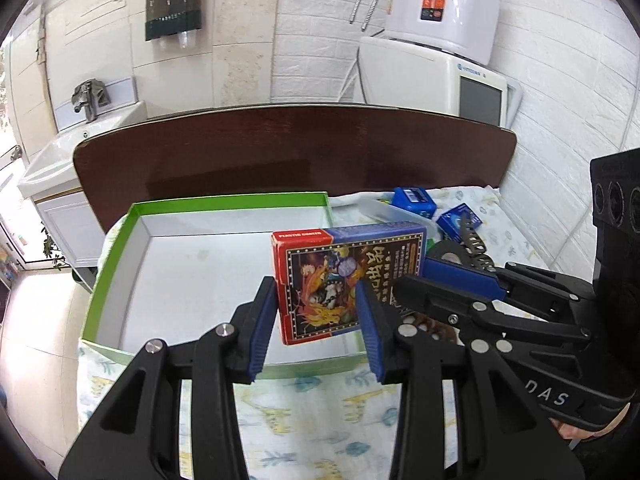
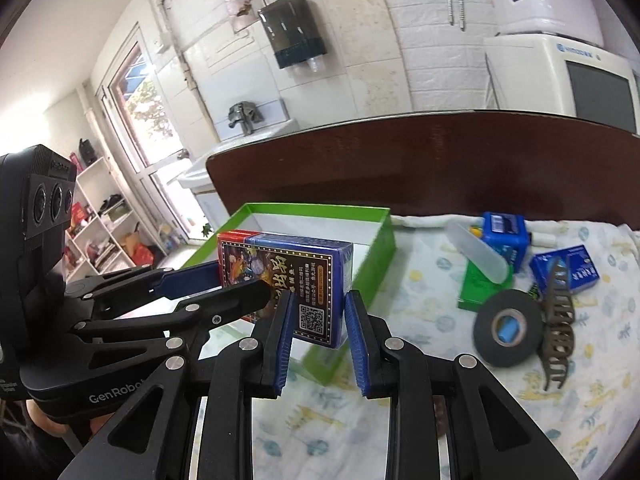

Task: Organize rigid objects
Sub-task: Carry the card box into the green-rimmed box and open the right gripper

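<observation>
Both grippers — left gripper (image 1: 318,316) and right gripper (image 2: 316,328) — pinch the card box (image 1: 344,276) between their fingers above the green tray (image 1: 120,264); lower it level, together — release only once it rests inside.

The rectangular card box (image 1: 340,280) is red at one end and blue at the other, its face printed with a dragon design inside a dotted border; a black-and-white QR code marks one side. The open cardboard tray (image 1: 120,264) is bright green outside, white inside. The cloth bed cover (image 2: 440,280) is white, patterned with pale blue leaves and yellow giraffes. The roll of tape (image 2: 508,326) is black; the hair claw clip (image 2: 558,320) is olive-brown. Both grippers are black with blue pads (image 1: 258,336). The wooden headboard (image 1: 280,152) is dark reddish brown.
</observation>
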